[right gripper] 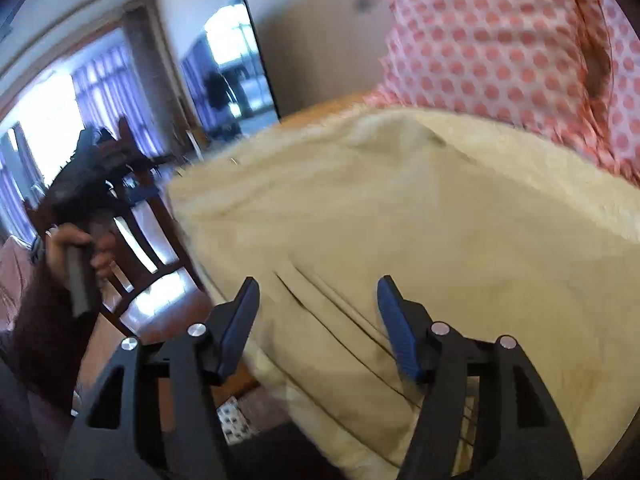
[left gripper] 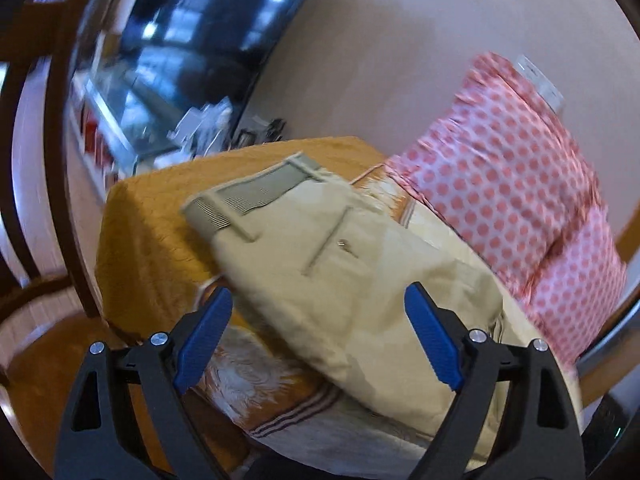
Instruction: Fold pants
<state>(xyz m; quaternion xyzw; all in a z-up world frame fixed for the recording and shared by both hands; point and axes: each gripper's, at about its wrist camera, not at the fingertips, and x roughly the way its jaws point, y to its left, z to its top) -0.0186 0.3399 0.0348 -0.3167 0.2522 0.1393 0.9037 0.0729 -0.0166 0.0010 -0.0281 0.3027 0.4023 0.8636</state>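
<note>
Beige pants (left gripper: 340, 272) lie folded on an orange-covered table (left gripper: 160, 208), waistband (left gripper: 248, 196) toward the far side and a back pocket slit facing up. My left gripper (left gripper: 318, 300) is open and empty, hovering just above the near part of the pants. In the right wrist view the pants (right gripper: 400, 220) fill the middle, with folded edges near the fingers. My right gripper (right gripper: 316, 292) is open and empty, close over the pants' near edge. The view is blurred.
A pink polka-dot cloth bundle (left gripper: 520, 184) sits right of the pants, also in the right wrist view (right gripper: 500, 40). A patterned cloth (left gripper: 256, 384) lies under the pants. Dark wooden chairs (right gripper: 136, 240) stand left of the table. The person's hand (right gripper: 76, 248) holds the other gripper's handle.
</note>
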